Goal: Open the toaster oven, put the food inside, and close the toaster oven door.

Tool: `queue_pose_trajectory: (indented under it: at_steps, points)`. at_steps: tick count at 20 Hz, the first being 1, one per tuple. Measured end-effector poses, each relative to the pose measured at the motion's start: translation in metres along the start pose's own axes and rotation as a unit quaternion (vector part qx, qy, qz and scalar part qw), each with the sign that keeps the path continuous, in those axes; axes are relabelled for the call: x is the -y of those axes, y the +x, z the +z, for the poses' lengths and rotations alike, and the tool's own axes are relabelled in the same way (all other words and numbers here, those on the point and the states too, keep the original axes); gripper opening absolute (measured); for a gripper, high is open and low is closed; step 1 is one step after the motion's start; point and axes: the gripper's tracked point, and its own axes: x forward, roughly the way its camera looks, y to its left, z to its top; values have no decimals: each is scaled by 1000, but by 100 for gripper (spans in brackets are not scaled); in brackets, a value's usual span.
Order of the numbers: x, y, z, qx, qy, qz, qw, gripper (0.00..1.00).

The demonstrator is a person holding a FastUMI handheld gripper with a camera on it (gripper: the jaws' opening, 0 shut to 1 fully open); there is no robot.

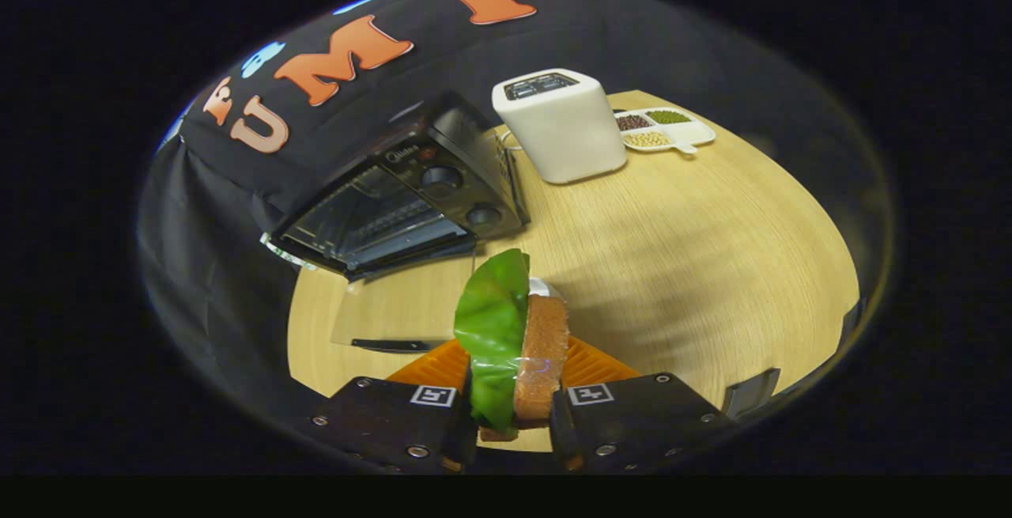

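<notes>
Gripper view: hand-held gripper [510, 415] clamps the sandwich [514, 344], lettuce and bread pinched between both fingers above the desk [672, 249]. Ahead, the toaster oven [395, 202] appears open, door lowered. Inserting food and closing remain.

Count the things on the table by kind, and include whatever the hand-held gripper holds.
Toaster ovens: 1, door open
White toasters: 1
Divided dishes of beans: 1
Sandwiches: 1, gripped by the hand-held gripper
Total: 4
</notes>
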Motion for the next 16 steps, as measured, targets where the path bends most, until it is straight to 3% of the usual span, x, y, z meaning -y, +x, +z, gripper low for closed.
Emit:
queue_pose_trajectory:
  at_steps: [5, 16]
  points:
    - [-53, -4, 26, 36, 26, 51, 998, 37]
    - [-161, 71, 62, 82, 116, 139, 980, 36]
